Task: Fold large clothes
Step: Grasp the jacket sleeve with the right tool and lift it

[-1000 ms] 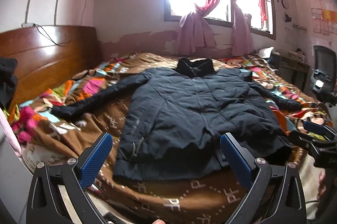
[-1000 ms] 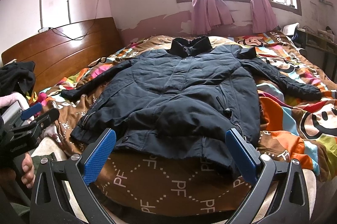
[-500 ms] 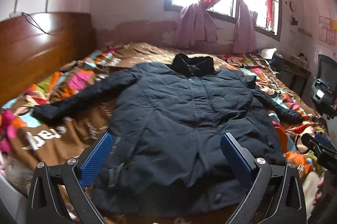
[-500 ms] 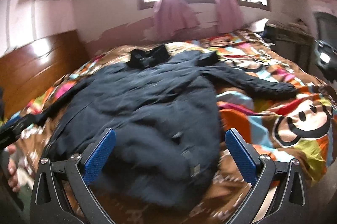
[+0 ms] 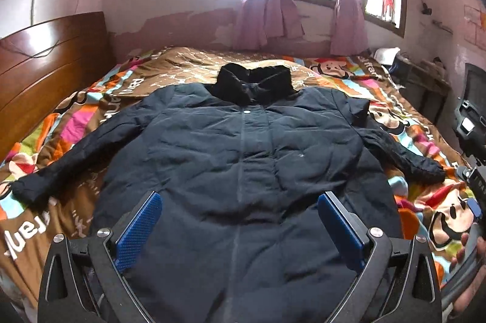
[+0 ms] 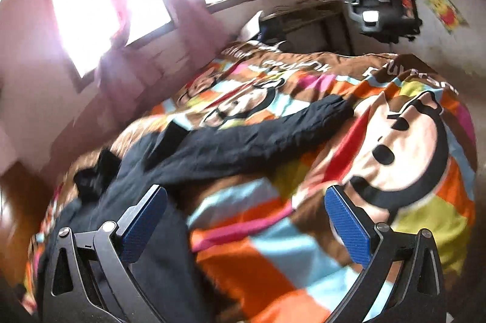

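The dark jacket (image 5: 243, 159) lies flat on the bed (image 5: 340, 73), sleeves spread (nothing folded yet). Both the left gripper (image 5: 240, 227) and the right gripper (image 6: 246, 224) have jaws wide apart and hold nothing, so I judge all folding remains.

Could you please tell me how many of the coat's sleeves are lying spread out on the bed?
2: the left sleeve stretches toward the headboard side; the right sleeve angles toward the chair side. Neither is folded in yet.

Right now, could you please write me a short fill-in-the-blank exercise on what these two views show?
1. The dark jacket lies spread on the ____.
2. Both sleeves lie stretched ____ from its body.
3. The left tool and the right tool are both ____.
4. The window curtains are ____ in colour.

Missing words: bed; outward; open; pink
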### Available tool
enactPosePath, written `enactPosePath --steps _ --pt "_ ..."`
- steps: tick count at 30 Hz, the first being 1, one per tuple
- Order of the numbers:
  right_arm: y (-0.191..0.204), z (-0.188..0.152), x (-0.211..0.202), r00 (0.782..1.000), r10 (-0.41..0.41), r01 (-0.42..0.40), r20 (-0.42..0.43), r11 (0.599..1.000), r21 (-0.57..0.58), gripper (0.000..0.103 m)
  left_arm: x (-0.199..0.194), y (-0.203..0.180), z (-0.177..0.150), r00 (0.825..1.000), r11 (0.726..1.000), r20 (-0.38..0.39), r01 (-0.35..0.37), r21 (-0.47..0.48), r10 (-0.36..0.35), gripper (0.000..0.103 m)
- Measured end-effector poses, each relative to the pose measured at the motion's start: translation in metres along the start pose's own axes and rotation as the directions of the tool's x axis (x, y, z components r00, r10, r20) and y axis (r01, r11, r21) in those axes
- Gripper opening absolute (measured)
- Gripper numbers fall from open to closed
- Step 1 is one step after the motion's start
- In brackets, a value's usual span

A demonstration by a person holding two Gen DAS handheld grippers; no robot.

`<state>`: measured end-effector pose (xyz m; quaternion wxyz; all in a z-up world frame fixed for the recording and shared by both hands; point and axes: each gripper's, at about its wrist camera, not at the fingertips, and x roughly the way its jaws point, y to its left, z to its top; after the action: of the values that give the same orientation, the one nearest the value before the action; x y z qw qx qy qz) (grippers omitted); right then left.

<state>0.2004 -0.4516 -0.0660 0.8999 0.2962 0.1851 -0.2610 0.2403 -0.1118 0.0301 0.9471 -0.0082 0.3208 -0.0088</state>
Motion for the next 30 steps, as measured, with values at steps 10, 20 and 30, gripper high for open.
enactPosePath --steps 10,20,30 --pt "-0.032 0.038 0.146 0.98 -0.07 0.078 -0.184 0.996 0.037 0.102 0.099 -0.086 0.054 0.977 0.987 -0.154 0.155 0.031 -0.148 0.103" --pt "-0.102 0.054 0.207 0.983 -0.123 0.136 -0.14 0.986 0.091 0.102 0.197 -0.171 0.083 0.92 0.958 -0.27 0.284 -0.041 -0.284 0.103" --pt "-0.13 0.055 0.253 0.976 -0.067 0.096 -0.206 0.986 0.137 0.046 0.26 -0.211 0.063 0.911 0.973 -0.365 0.226 0.048 -0.193 0.102"
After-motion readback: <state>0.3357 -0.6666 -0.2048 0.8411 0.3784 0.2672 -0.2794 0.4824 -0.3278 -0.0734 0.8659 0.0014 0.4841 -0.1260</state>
